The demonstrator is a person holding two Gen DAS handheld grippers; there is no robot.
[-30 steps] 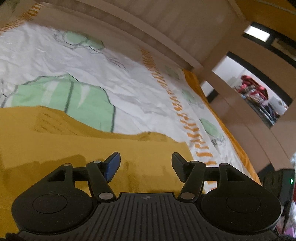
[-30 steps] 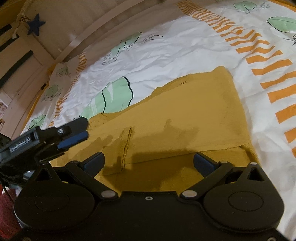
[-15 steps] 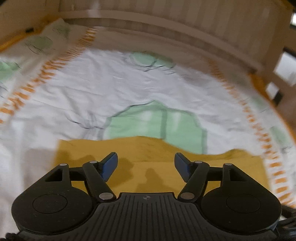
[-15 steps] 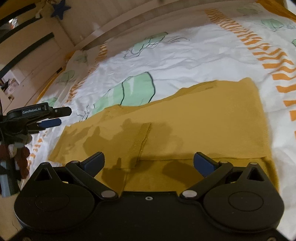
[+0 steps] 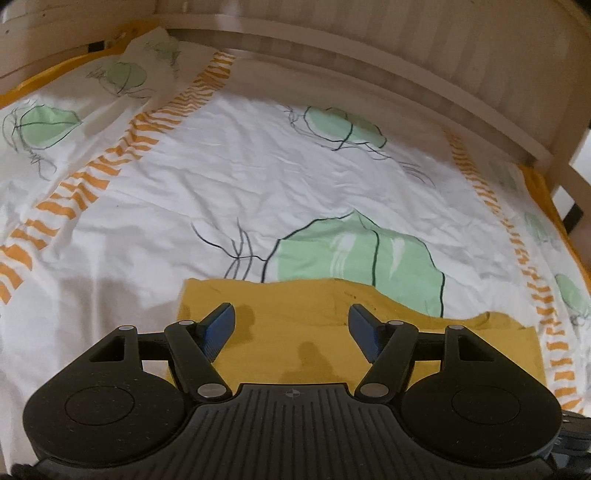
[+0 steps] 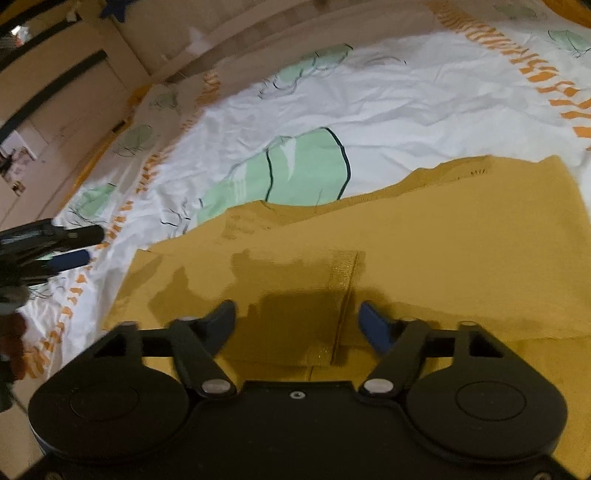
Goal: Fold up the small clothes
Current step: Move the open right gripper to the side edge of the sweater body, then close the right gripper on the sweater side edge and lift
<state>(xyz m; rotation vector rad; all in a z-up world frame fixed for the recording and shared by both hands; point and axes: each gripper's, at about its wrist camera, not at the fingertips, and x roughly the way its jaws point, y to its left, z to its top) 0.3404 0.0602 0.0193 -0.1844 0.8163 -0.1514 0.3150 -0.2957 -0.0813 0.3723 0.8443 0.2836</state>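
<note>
A mustard-yellow garment is lying flat on the bed, spread across a white bedsheet printed with pale green leaf shapes outlined in dark ink and edged with bands of short orange stripes. Part of the garment is lying doubled over itself, with a ribbed hem or cuff running down its middle in the right wrist view, and shadows of both tools are falling across the cloth. The left gripper is hovering over the near left corner of the garment with its blue-padded fingers spread wide and nothing between them. The right gripper is hanging over the ribbed hem, its fingers likewise standing well apart and holding nothing. In the right wrist view the left gripper is showing at the left edge, out over the striped border of the sheet, just beside the garment's edge; any lettering on its body is too blurred to read. No brand, label or readable writing is showing on the garment or the sheet. Behind the bed a pale wooden slatted headboard is curving along the far side, and a dark blue star is sitting on the wooden frame near the top of the right wrist view.
</note>
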